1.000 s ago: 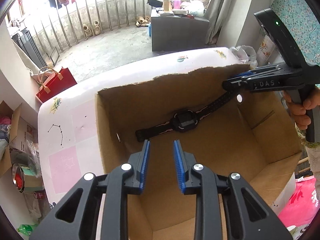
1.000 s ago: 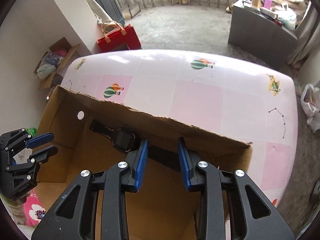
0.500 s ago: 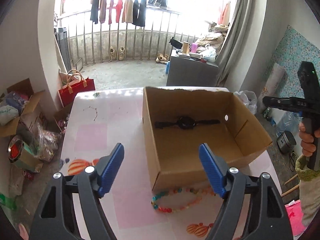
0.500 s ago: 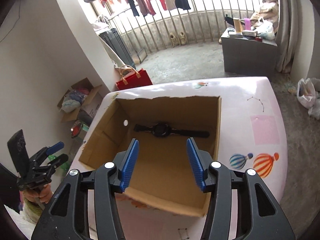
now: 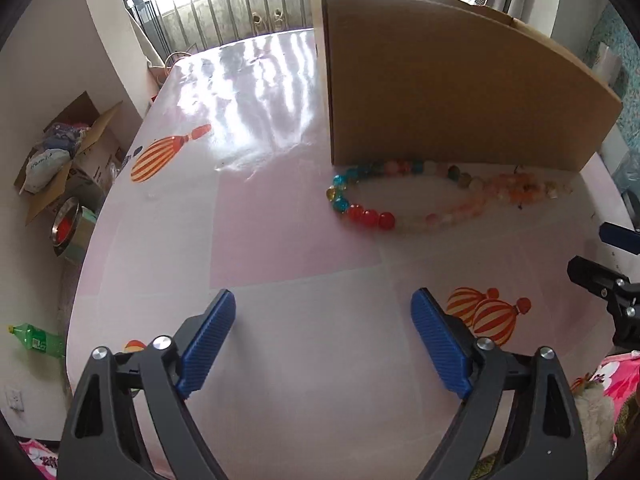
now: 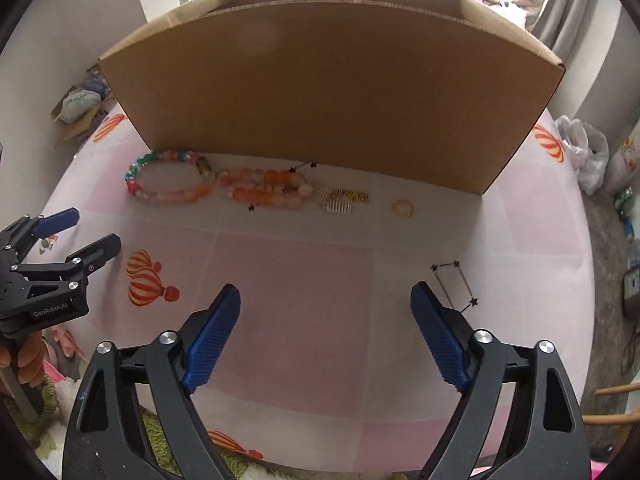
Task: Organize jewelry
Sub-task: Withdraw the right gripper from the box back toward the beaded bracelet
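**Cardboard box waits, beads next**

Blue-padded fingers on both tools are spread wide w/ nothing between them; jaws have just been opening. Going left to right in the right wrist view: left gripper (image 6: pixel 86 234) hovers at the far-left edge over the pink-check surface (image 6: pixel 288 280), a hand (image 6: pixel 28 358) gripping its handle below. Next, the bead necklace (image 6: pixel 208 186) lies in a loose figure-eight just in front of the cardboard box (image 6: pixel 328 92), near end touching or almost touching the box wall. Right of the beads, small gold hair combs (image 6: pixel 340 200), then a yellow ring (image 6: pixel 403 208) a bit apart. Right gripper (image 6: pixel 324 328) sits near-centre, pointing down at bare surface, well short of the jewelry.

Left wrist view: left gripper (image 5: pixel 322 332) aims toward the bead necklace (image 5: pixel 400 204), blue/red end nearest.

Judgement: items are lined up along the box's near wall prob. so each can be lifted straight over the rim. Both sets of fingers spread wide suggests they're readying for the long strand together, one per end.
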Tool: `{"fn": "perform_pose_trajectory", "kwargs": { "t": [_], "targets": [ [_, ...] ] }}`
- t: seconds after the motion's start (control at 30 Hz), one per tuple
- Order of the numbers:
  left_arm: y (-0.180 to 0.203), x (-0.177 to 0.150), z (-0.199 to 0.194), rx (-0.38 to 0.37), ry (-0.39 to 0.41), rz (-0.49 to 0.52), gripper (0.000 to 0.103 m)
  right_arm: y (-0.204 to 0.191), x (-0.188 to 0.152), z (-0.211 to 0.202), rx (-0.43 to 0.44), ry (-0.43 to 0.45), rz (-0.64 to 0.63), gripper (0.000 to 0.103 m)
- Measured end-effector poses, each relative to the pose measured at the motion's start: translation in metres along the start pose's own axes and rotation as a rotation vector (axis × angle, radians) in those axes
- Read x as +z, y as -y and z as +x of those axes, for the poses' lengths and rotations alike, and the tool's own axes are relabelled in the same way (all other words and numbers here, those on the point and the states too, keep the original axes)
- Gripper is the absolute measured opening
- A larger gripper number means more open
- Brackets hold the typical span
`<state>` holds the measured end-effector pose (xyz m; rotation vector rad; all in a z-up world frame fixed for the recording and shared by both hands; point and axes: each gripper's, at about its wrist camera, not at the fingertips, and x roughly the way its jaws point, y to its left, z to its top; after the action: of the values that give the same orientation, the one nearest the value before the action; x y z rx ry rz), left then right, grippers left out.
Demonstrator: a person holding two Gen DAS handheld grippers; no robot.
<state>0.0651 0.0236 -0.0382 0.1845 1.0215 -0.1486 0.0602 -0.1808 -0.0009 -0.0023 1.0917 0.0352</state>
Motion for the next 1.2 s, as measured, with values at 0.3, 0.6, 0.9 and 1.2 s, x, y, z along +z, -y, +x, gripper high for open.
{"fn": "perform_pose_trajectory", "kwargs": {
  "t": [0.3,0.6,0.9,1.2],
  "targets": [
    [-0.01,-0.005,0.0,-0.018,0.015,-0.072,0.099,0.001,-0.005,0.005,-0.028,0.041,0.018,0.095],
    [-0.017,0.003,-0.003,-0.077,0.05,-0.083,0.099,0.004,-0.02,0.001,-0.018,0.115,0.011,0.095],
    [-0.015,0.051,0.01,-0.097,0.124,-0.118,0.098,0.001,-0.028,-0.003,-0.029,0.12,0.024,0.095],
    [-0.002,0.022,0.015,-0.064,0.087,-0.059,0.094,-0.003,-0.021,-0.007,-0.029,0.104,0.019,0.095]
  ]
}}
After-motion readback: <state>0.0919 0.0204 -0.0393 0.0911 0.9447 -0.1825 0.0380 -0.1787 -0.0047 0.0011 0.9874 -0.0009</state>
